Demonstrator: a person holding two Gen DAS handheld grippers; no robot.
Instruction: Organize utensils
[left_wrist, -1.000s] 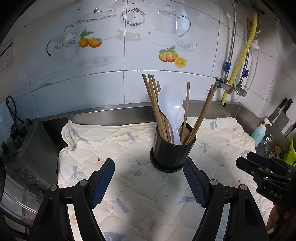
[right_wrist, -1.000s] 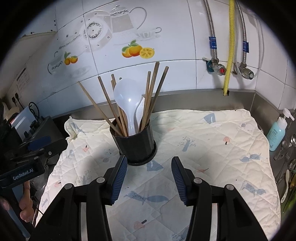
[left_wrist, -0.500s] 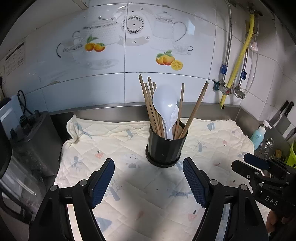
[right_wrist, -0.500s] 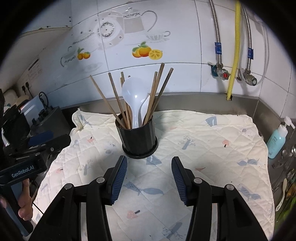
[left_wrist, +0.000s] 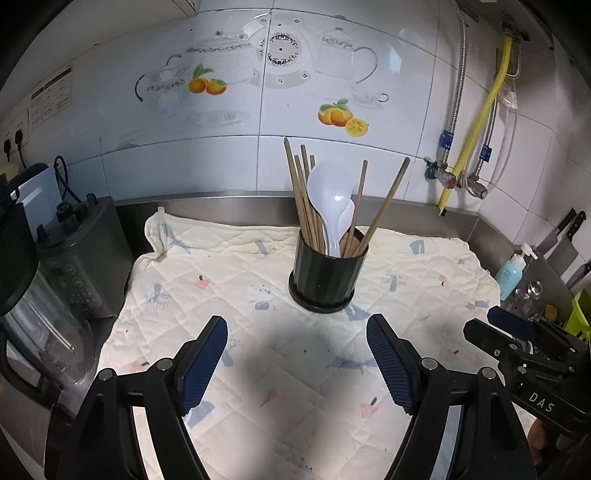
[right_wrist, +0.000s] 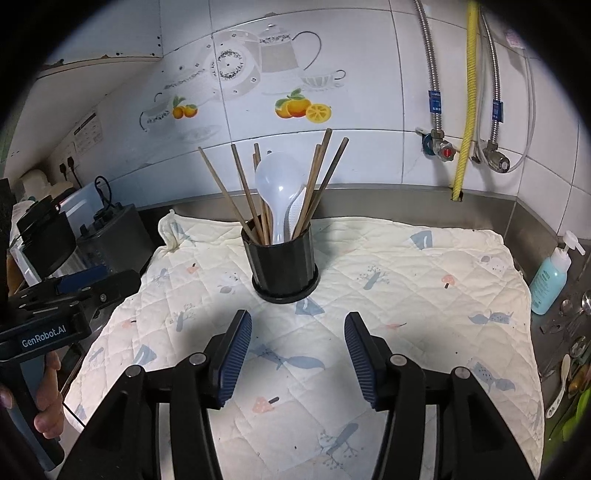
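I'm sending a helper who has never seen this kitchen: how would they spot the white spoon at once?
Find the cream quilted cloth covering the steel counter below the tiled wall. At its middle stands a black ribbed plastic holder full of upright utensils. The large white plastic spoon is in it, bowl up: broad and pale among thin brown wooden chopsticks.

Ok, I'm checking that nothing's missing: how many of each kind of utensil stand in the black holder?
Wooden chopsticks: 7 that show
White plastic scoops: 2
Total: 9 utensils
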